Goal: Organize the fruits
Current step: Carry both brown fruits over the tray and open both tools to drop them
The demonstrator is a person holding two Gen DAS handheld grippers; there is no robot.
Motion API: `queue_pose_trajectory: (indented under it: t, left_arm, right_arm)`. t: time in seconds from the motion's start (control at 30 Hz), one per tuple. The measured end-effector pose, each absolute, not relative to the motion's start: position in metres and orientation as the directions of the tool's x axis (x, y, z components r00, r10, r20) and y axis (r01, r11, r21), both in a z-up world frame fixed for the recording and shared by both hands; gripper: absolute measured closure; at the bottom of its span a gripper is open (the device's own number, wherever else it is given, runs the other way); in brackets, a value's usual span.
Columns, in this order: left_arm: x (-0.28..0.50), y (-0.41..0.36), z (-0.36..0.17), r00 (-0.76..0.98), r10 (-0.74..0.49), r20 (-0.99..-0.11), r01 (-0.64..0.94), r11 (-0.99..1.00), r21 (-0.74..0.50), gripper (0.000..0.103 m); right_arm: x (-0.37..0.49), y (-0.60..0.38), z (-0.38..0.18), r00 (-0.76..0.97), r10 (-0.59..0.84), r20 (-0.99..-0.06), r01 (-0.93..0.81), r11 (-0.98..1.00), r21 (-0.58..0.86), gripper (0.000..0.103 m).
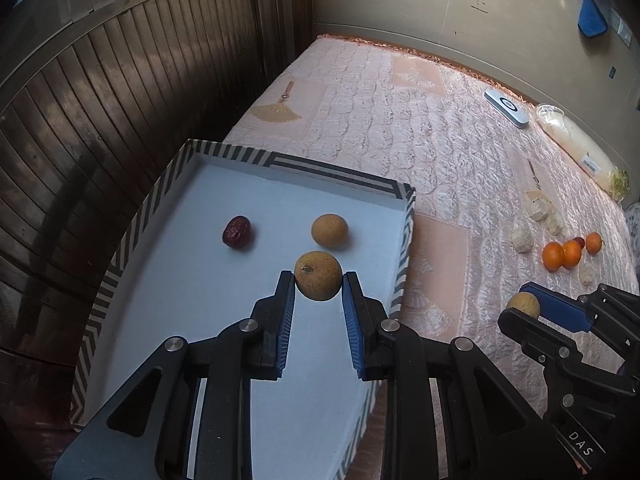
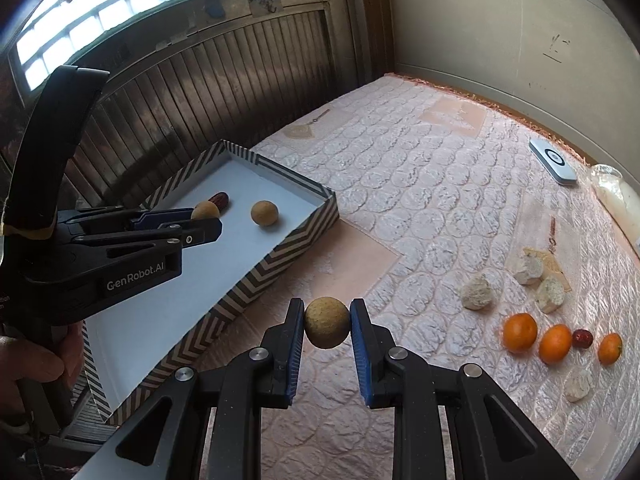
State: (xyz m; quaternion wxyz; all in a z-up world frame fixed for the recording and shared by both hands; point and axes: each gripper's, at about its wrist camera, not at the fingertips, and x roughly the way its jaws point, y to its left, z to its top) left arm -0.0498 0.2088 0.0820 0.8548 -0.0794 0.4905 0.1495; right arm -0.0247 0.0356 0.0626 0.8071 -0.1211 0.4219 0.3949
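Fingers [image 2: 38, 364] gripping left claw [image 2: 208, 222] show only from right wrist

The left gripper [image 1: 318, 280] is matte black plastic with triangular cut-outs in its arms; round silver screws sit at the pivots; ribbed blue pads [image 1: 289, 316] line its fingers; white "GenRobot.AI" lettering marks its side; the right gripper [image 2: 327, 307] matches in build; its body shows "DAS" in white.
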Motion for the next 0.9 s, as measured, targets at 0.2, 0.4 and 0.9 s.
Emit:
queue_pose_trajectory:
  t: [0.2,0.4,0.9]
  left_arm:
    - [-0.060,0.235,0.075,0.451,0.196,-0.871,-0.378,0.926,0.012,0.079]
    - [-0.064,0.254,0.065,0.424,0.205,-0.882,-0.411,0.912,0.015,0.080]
    - [-0.055,0.271,0.035,0.340,0.229,-0.912,-0.437,0.897,0.062,0.080]
  right_arm:
    - [-0.029,0.070,0.064,0.298,0.560,-0.773,-0.782,0.607,0.138,0.081]
    - [-0.030,0.107,0.061,0.266,0.576,-0.773,-0.815,0.562,0.139,0.081]
    - [-0.023,0.157,0.021,0.198,0.535,-0.821,-0.849,0.512,0.129,0.081]
